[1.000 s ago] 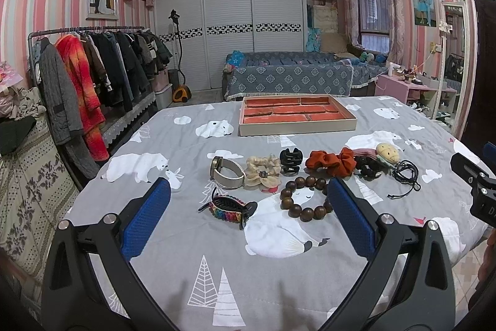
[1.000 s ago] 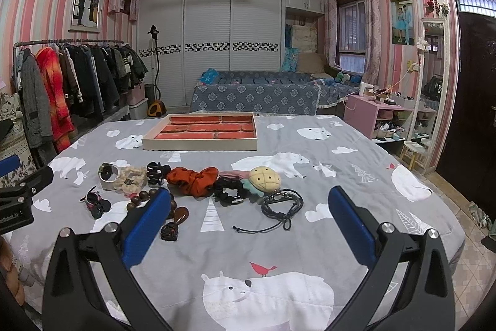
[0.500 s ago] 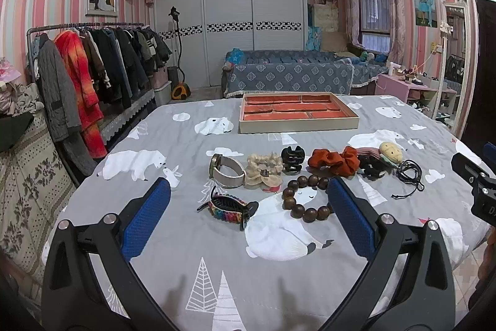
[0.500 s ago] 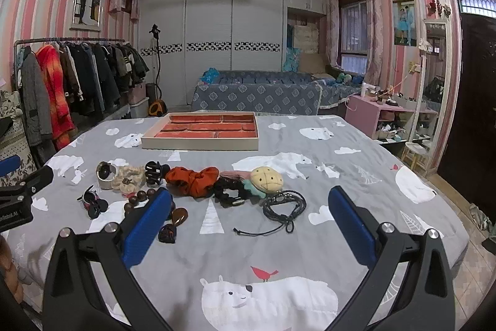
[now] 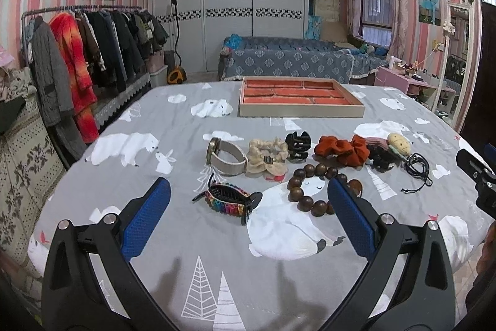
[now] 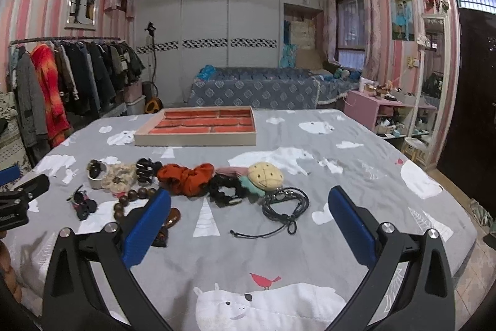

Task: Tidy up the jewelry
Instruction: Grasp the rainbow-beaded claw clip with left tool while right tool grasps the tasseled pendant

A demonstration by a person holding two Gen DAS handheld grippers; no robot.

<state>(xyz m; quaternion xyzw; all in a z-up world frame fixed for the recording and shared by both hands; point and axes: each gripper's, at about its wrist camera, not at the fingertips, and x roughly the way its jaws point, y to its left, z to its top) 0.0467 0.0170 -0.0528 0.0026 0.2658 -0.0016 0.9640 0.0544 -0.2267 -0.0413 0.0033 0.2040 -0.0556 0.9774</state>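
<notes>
A row of accessories lies on the grey bear-print cloth: a watch [image 5: 223, 155], a cream scrunchie [image 5: 267, 155], a black claw clip [image 5: 297, 145], an orange scrunchie [image 5: 341, 151], a brown bead bracelet [image 5: 313, 191], a rainbow hair clip [image 5: 231, 200] and a black cord bracelet [image 6: 285, 203]. Behind them sits the jewelry tray [image 5: 300, 110] with orange compartments, holding nothing I can see. My left gripper [image 5: 248, 207] hovers open just short of the rainbow clip and beads. My right gripper [image 6: 249, 213] hovers open near the cord bracelet. Neither holds anything.
A clothes rack [image 5: 83, 51] stands left of the table. A blue-covered bed [image 5: 297, 61] lies behind it, a pink cabinet [image 6: 378, 110] and mirror [image 6: 434, 76] to the right. The table's right edge [image 6: 458, 219] drops to tiled floor. Bare cloth lies in front of both grippers.
Both cameras have drifted slightly; the items sit a little lower and nearer in the views. Both grippers stay open, and no item has moved.
</notes>
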